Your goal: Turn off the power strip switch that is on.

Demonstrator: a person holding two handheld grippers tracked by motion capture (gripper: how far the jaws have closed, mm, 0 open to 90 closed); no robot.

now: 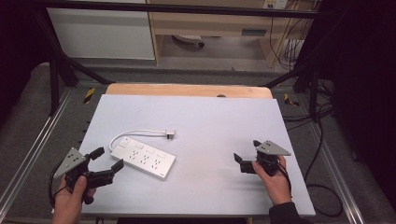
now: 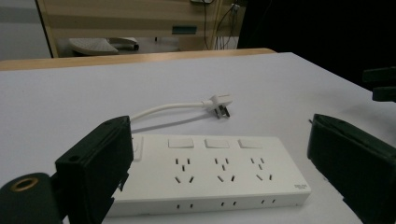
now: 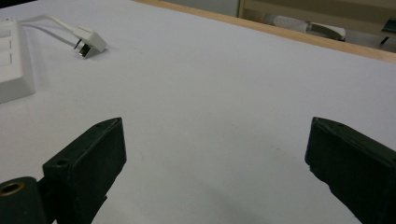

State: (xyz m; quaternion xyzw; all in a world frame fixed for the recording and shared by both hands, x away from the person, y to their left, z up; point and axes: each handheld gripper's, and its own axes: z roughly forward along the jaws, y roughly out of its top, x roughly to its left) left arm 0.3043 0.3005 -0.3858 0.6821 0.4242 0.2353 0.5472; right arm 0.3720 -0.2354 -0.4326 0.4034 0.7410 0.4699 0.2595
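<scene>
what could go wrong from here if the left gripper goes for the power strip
1. The left gripper is open near one end of the power strip; a grip that far off centre may let the strip swing or slip.
2. The cord lies loose with its plug free on the table; it would likely drag when the strip moves.
</scene>
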